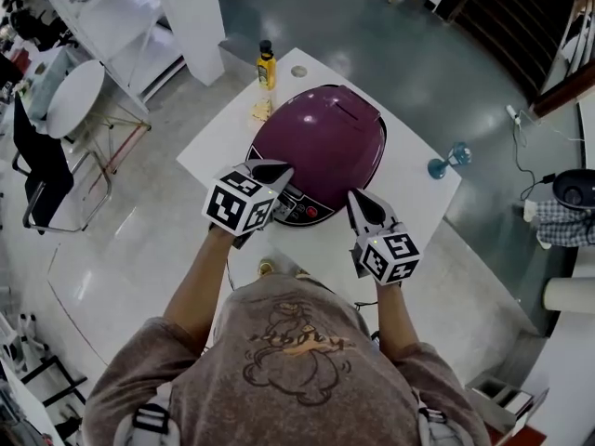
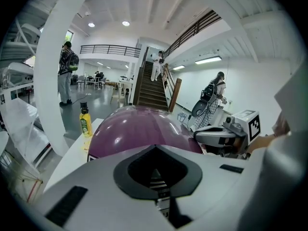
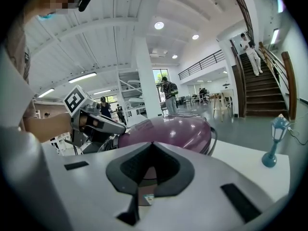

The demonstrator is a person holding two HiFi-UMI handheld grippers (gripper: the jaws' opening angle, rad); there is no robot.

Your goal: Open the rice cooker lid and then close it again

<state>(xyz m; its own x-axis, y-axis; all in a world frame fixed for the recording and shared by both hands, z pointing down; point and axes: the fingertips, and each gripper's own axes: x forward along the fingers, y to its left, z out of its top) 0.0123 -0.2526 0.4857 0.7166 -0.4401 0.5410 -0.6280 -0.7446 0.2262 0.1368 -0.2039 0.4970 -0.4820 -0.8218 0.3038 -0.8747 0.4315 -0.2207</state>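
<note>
Head view: the left gripper [image 1: 275,168], jaws together and empty, sits at the front-left edge of the purple rice cooker [image 1: 302,210], which stands mid-desk [image 1: 423,193] with its lid [image 1: 327,128] down. The right gripper [image 1: 359,200], likewise closed on nothing, is at the front-right. Opening likely calls for a firm, centred press on the front catch while the other tip steadies the body.

The rice cooker [image 1: 321,142] blocks the way just ahead of my left gripper [image 1: 277,170] and right gripper [image 1: 358,201]. To the right of the right gripper I have open table [image 1: 409,203] as far as a blue ornament [image 1: 449,159]. A yellow bottle [image 1: 267,66] stands beyond the cooker, ahead-left of the left gripper.
</note>
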